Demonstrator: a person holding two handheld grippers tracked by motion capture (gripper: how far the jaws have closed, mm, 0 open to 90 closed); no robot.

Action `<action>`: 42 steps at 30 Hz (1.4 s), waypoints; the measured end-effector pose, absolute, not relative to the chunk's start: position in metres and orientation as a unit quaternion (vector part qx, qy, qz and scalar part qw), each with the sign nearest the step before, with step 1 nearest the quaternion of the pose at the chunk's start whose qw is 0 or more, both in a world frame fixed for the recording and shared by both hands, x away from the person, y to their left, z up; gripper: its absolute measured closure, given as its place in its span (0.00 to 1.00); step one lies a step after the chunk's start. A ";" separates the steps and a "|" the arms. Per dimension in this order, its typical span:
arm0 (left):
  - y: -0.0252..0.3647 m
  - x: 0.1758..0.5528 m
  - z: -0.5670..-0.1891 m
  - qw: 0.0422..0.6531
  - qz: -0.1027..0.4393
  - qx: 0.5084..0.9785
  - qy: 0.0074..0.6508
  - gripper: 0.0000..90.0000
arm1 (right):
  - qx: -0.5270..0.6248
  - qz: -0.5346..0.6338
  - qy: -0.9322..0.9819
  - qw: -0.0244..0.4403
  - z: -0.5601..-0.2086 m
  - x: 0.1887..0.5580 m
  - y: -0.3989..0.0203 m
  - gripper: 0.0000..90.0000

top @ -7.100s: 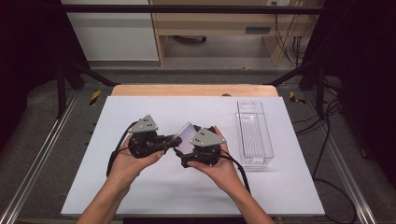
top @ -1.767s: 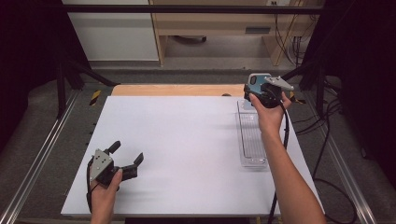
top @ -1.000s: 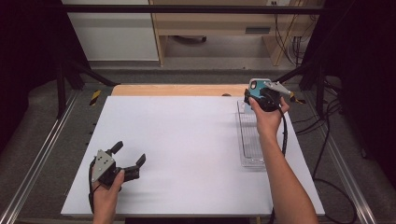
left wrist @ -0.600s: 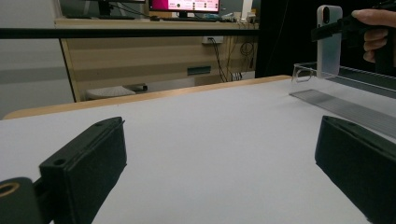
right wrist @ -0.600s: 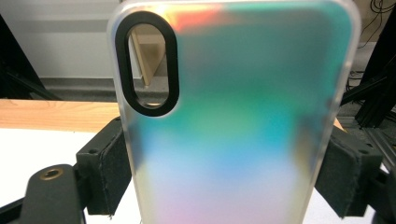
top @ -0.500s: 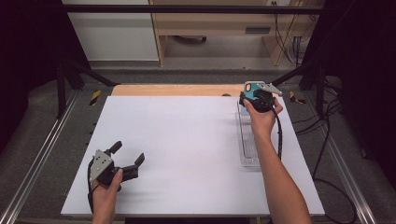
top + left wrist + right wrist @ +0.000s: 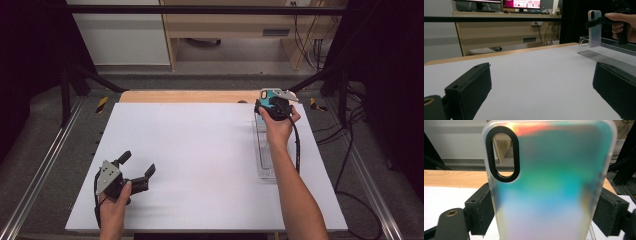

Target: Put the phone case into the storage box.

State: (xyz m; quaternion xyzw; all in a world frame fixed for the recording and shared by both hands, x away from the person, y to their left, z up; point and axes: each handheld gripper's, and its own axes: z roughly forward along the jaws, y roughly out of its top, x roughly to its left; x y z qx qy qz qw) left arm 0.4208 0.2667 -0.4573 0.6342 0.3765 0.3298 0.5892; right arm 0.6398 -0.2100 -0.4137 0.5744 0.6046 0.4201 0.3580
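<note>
The right tongs [image 7: 544, 212] clamp an iridescent phone case [image 7: 549, 180] by its long edges, upright above the clear tray [image 7: 265, 150] at the counter's [image 7: 200, 150] far right. Light, flexible and slick, it likely suits an edge grip. The left tongs [image 7: 136, 165] rest open and empty.

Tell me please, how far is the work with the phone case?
Done: the right gripper holds the phone case upright by its side edges. In hand: the case hangs over the far end of the clear tray. Left: probably setting it down in the tray. The left gripper rests open on the table.
</note>
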 end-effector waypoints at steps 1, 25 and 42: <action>0.267 0.421 -0.457 0.588 0.330 0.635 0.377 0.02 | 0.573 0.416 0.608 0.360 -0.415 0.640 -0.210 0.19; 0.261 0.422 -0.459 0.588 0.333 0.638 0.370 0.02 | 0.583 0.424 0.599 0.350 -0.423 0.643 -0.213 0.19; 0.264 0.418 -0.457 0.595 0.337 0.628 0.370 0.02 | 0.577 0.423 0.598 0.360 -0.418 0.637 -0.219 0.19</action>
